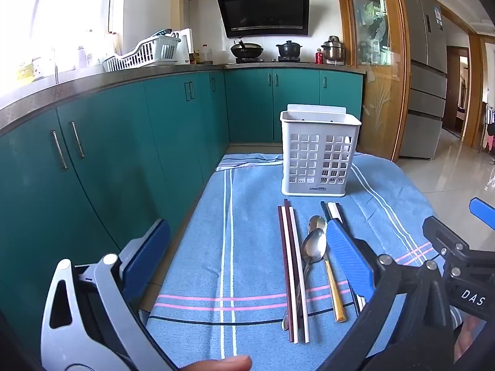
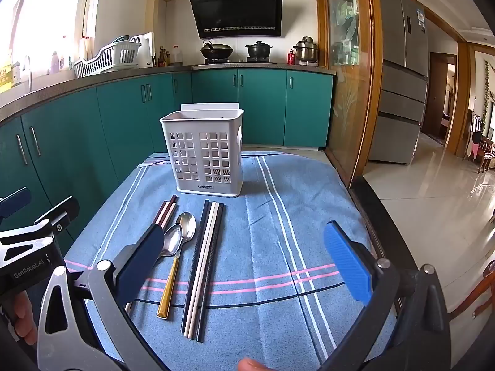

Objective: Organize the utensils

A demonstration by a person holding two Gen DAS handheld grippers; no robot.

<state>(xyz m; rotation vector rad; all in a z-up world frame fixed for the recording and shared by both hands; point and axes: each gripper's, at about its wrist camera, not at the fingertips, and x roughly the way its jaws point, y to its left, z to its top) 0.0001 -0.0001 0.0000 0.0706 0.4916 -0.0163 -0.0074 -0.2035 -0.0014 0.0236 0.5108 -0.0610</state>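
A white perforated utensil holder (image 1: 318, 154) (image 2: 205, 153) stands upright at the far end of a blue striped towel (image 1: 253, 247) (image 2: 263, 232). In front of it lie dark red and white chopsticks (image 1: 292, 266) (image 2: 165, 213), two steel spoons (image 1: 314, 244) (image 2: 181, 232), one with a gold handle (image 2: 168, 290), and black and white chopsticks (image 2: 204, 266) (image 1: 332, 210). My left gripper (image 1: 247, 262) is open and empty above the towel's near left. My right gripper (image 2: 244, 266) is open and empty above the black chopsticks.
Teal kitchen cabinets (image 1: 123, 154) run along the left and back, close to the towel's left edge. A glass sliding door (image 2: 349, 92) and tiled floor (image 2: 433, 201) lie to the right. Each gripper shows in the other's view, the right one (image 1: 448, 253) and the left one (image 2: 37, 241).
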